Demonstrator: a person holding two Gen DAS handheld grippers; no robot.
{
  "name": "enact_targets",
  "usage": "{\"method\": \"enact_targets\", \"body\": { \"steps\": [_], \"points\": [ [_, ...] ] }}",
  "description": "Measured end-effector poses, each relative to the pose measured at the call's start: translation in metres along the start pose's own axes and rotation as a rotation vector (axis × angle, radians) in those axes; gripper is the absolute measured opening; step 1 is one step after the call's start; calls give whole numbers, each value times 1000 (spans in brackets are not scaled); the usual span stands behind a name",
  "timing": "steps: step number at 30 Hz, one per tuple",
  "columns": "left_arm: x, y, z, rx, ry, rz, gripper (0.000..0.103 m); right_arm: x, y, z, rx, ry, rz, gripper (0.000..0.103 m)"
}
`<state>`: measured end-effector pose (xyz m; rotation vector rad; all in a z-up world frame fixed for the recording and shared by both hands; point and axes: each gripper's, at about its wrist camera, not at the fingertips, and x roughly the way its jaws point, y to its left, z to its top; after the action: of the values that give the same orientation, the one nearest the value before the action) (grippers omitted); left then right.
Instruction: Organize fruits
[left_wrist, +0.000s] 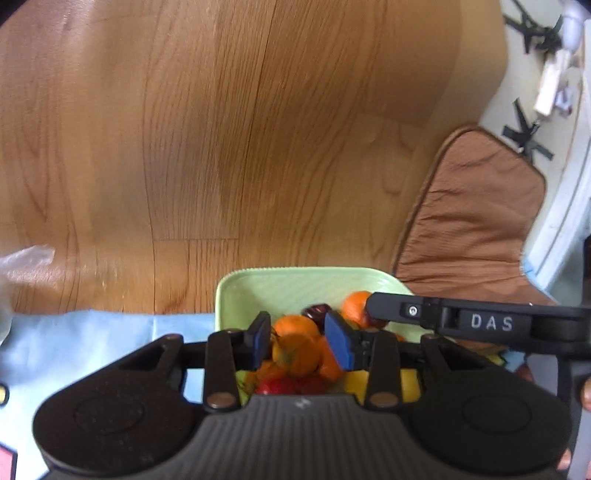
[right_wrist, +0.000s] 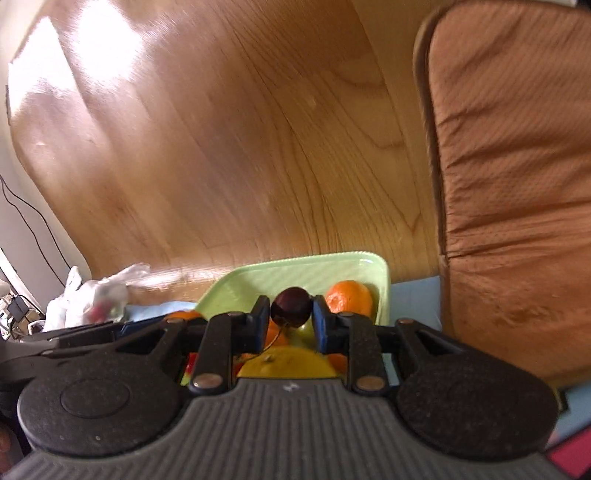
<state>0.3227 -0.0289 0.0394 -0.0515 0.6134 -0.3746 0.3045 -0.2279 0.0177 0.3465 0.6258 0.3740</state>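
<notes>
A pale green tray (left_wrist: 258, 284) holds several fruits: oranges (left_wrist: 295, 350), a red fruit (left_wrist: 275, 386), something yellow (left_wrist: 356, 384). My left gripper (left_wrist: 301, 338) hovers over the oranges with its jaws apart around them; whether the blue pads touch an orange I cannot tell. My right gripper (right_wrist: 290, 314) is shut on a dark cherry (right_wrist: 290, 306) with a thin stem, held just above the tray (right_wrist: 314, 269). An orange (right_wrist: 349, 297) lies to its right, a yellow fruit (right_wrist: 291, 363) below. The right gripper's finger (left_wrist: 461, 317) shows in the left wrist view.
The tray sits on a light blue cloth (left_wrist: 92, 332) at the edge of a wooden table (left_wrist: 240, 129). A brown chair cushion (right_wrist: 517, 184) lies to the right. A clear plastic bag (right_wrist: 99, 295) with something red lies at the left.
</notes>
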Motion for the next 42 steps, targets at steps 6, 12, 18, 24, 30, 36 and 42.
{"method": "enact_targets", "body": {
  "steps": [6,12,18,24,30,36,42],
  "points": [
    [-4,2,4,-37,-14,3,34,4,-3,2,9,-39,9,34],
    [-61,-12,-13,-54,-62,10,40,-51,6,-16,29,-86,27,34],
    [-118,-43,-67,-18,-42,100,41,-113,29,-64,29,-94,-3,34],
    [-161,-68,-120,2,-6,187,41,-165,55,-118,16,-84,-53,34],
    [-190,-83,-157,7,-13,214,43,-195,77,-160,-73,-75,-122,35],
    [-208,-88,-180,-17,4,244,47,-215,78,-186,-48,-63,-151,35],
    [-223,-89,-193,-42,1,273,55,-232,86,-200,-32,-70,-159,44]
  ]
}}
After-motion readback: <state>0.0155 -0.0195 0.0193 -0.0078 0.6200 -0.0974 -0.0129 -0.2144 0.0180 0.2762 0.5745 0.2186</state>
